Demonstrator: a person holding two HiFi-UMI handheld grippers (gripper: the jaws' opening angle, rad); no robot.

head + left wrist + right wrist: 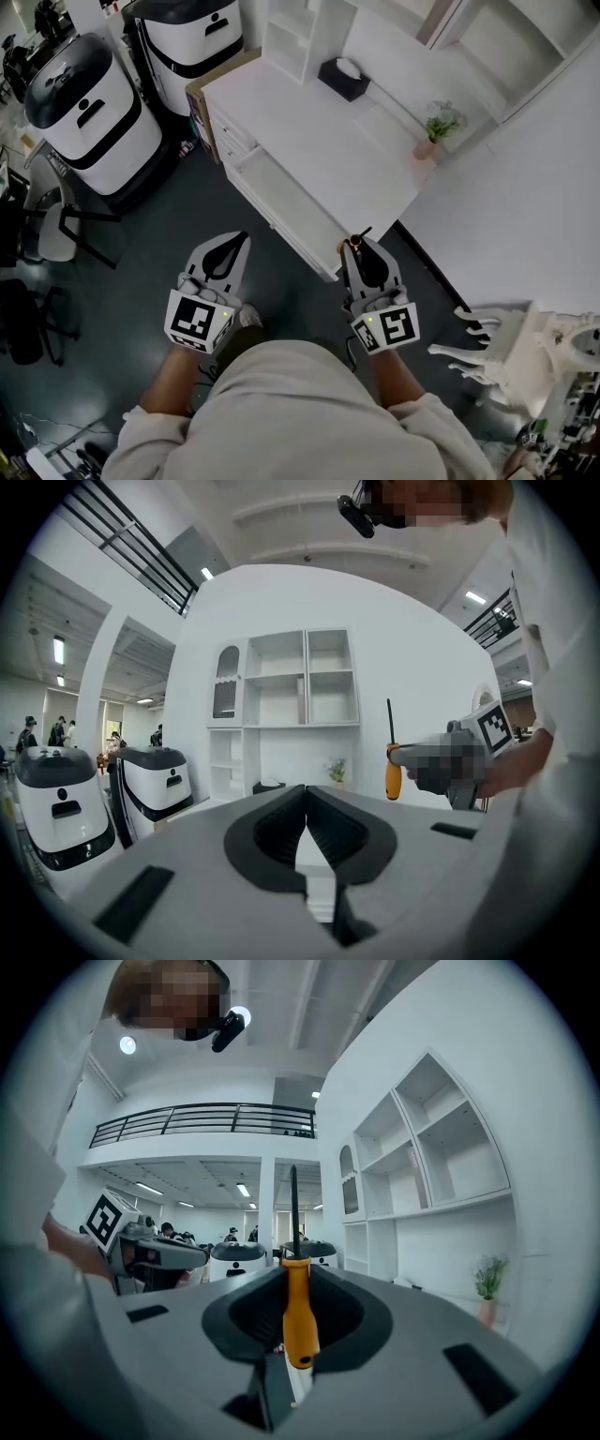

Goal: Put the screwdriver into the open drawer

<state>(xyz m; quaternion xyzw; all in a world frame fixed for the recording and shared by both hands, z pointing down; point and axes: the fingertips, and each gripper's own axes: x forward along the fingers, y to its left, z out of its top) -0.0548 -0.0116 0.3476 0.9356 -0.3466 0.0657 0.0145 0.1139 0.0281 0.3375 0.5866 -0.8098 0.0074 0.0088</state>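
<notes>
The right gripper (294,1283) pinches the screwdriver (299,1321) by its orange handle, shaft upright; the left gripper (307,819) is pressed together.

Bright, even indoor light with soft shadows.
Ceiling lamps (127,1045) glare white; both gripper views bulge and go black at their round edges.

No legible lettering, brand, number or sign anywhere (only wordless black-and-white square markers (199,320))
</notes>
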